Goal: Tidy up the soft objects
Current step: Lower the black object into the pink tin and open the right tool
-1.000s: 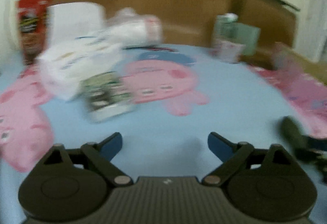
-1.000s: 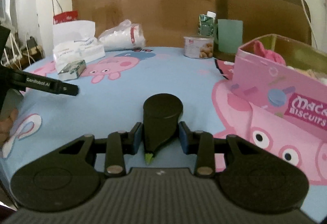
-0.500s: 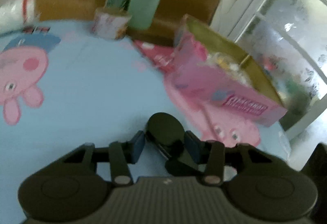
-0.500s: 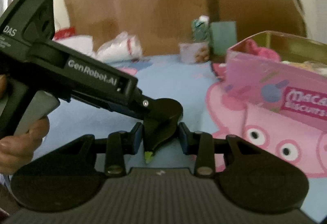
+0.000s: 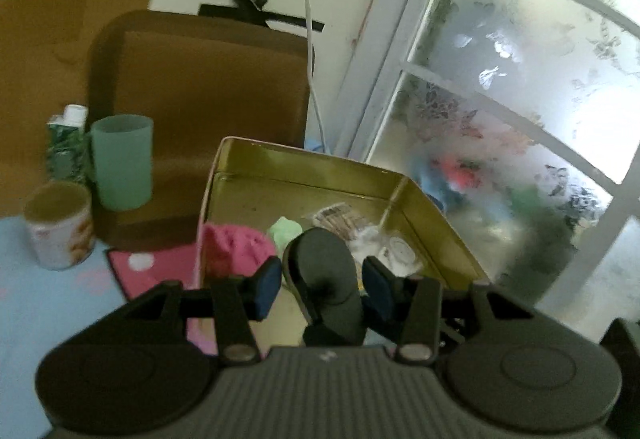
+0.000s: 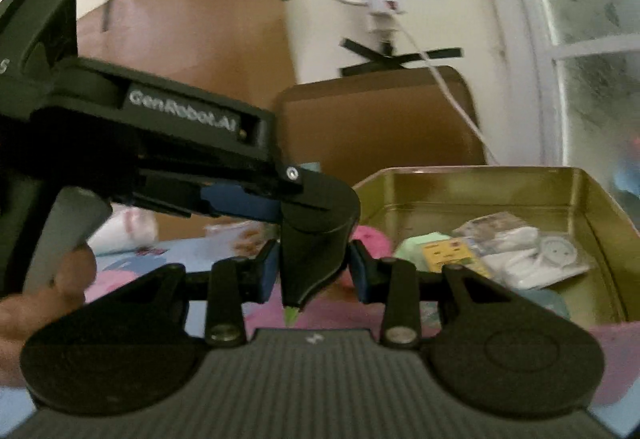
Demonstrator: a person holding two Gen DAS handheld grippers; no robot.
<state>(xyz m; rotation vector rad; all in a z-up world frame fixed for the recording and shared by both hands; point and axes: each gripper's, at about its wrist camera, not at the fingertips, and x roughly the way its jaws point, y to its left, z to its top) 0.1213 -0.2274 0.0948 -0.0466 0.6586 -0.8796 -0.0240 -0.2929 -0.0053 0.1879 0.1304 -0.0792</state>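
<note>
A black soft pouch with a round top is held between both grippers, raised at the near side of the open gold-lined tin. My left gripper is shut on it. My right gripper is shut on the same pouch, and the left gripper's fingers reach in from the left. The tin holds a pink cloth, a pale green item, a yellow packet and white packets.
A green cup, a green carton and a small printed can stand left of the tin. A brown chair back is behind. A frosted window is at the right. The blue cartoon tablecloth lies below.
Both grippers have lifted the black pouch off the table and swung right to the tin. The left gripper, open a second ago, is now shut on the pouch.
</note>
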